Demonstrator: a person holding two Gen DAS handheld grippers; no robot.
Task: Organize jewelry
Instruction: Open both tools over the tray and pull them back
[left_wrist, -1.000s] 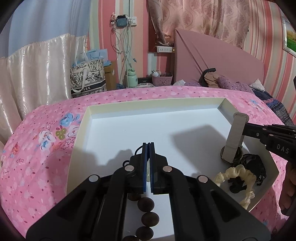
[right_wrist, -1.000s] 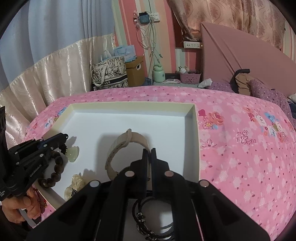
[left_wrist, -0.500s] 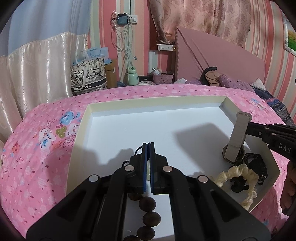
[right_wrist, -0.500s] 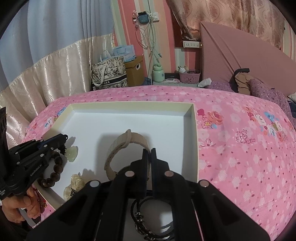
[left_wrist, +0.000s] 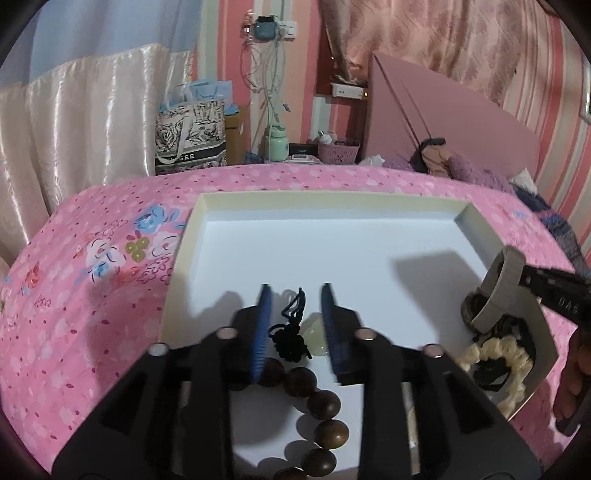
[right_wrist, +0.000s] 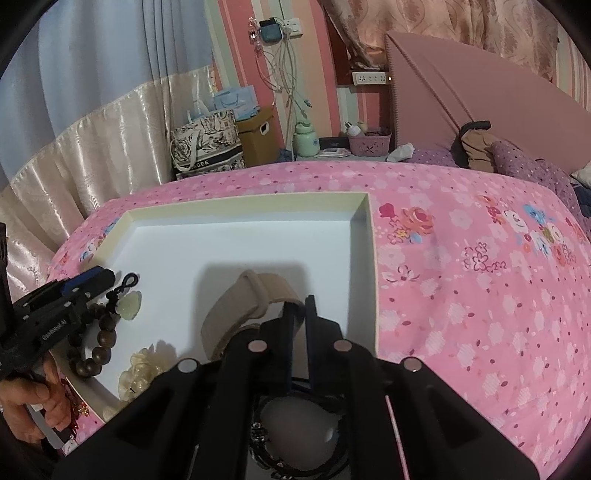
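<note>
One shallow white tray (left_wrist: 332, 206) is seen lying on the pink flowered bedspread (left_wrist: 92, 280) of the bed, and two tongs are worked over it. In the left wrist view the left tongs (left_wrist: 295, 314) are shown released, the blue-padded jaws standing apart on either side of a pale jade pendant (left_wrist: 314, 334) with its black knotted cord (left_wrist: 291, 332); nothing is gripped between them. One string of dark wooden beads (left_wrist: 325, 424) is laid on the tray floor just behind the pendant, and five or six beads can be counted there, the rest being cut off by the lower edge. Only in that view is a cream ruffled scrunchie (left_wrist: 495, 358) made out in the tray's right corner, beside dark items that are too tangled to be named. In the right wrist view the right tongs (right_wrist: 299, 306) are seen clenched on one beige watch strap (right_wrist: 243, 306), which is held up on edge above the tray's right part; the same strap is seen from the side in the left view. What is given by the right view alone is the full loop of the bead bracelet, a cream flower-shaped piece (right_wrist: 140, 373) near the tray's near-left edge, and what may be a dark chain bracelet (right_wrist: 266, 439) under the tongs' body, though that part is blurred.
</note>
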